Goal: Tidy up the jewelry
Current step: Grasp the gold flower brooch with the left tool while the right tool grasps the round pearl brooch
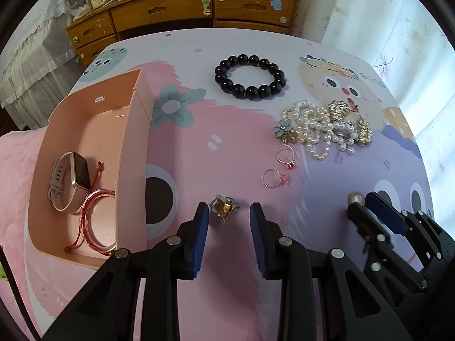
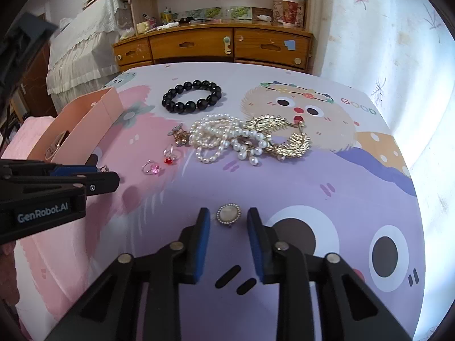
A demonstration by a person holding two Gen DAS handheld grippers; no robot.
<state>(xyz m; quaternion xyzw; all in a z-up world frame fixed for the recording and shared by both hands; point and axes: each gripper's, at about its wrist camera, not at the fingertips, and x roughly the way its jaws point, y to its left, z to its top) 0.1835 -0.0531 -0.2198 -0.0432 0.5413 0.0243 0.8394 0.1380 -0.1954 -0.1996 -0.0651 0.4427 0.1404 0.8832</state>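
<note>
Currently, left tool (image 1: 229,213) open, its jaws either side of a small gold-and-blue butterfly clip (image 1: 223,206) lying on the cartoon-print desk (image 1: 227,130), beside the pink open-top box (image 1: 136,153). Right tool (image 2: 228,216) open, straddling an oval pearl-faced brooch (image 2: 228,213); no contact visible.

Two rings (image 1: 277,178) (image 1: 286,156), one black bead bracelet (image 1: 250,76), one pearl-and-gold tangle (image 1: 327,128) (strands uncountable) beyond the jaws; one brooch (image 2: 228,213) between them.

Jewelry (image 2: 244,137) (loose) beside pink box (image 1: 136,130)
</note>
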